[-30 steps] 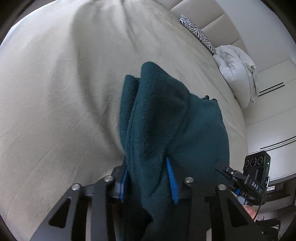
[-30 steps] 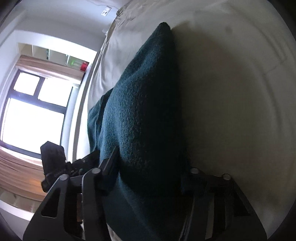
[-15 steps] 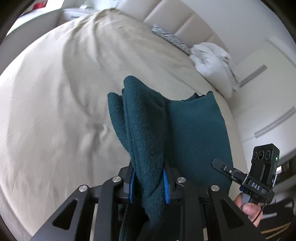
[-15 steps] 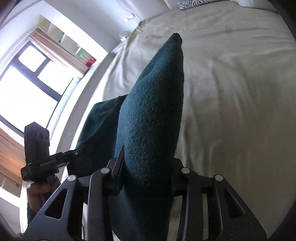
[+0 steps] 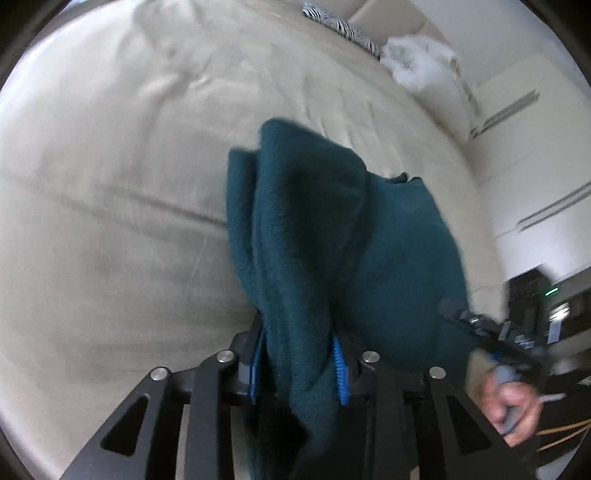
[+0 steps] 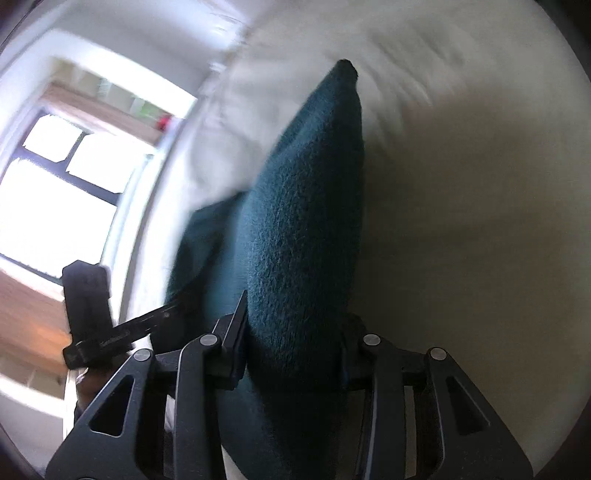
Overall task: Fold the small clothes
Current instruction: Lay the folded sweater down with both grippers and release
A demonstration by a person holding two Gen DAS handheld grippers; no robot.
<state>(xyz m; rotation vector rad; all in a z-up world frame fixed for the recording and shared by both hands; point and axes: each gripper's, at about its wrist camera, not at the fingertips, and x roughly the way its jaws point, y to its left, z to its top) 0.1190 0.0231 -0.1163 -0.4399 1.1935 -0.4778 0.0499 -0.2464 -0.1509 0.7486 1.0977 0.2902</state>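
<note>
Beige bed [image 5: 129,221] below, frames blurry. Teal garment [image 5: 314,240] held up w/ both: left hand-held gripper [image 5: 298,363] & right hand-held gripper [image 6: 293,350] each clamped on bunched fabric, jaws easing open. Prob mid-fold; laying flat left.

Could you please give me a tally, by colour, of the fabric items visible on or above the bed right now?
Dark teal: 1, the fleece garment held up by both grippers
Zebra-striped: 1, the pillow at the headboard
White: 1, the bundled duvet beside it
Beige: 1, the bedsheet
Total: 4
</note>
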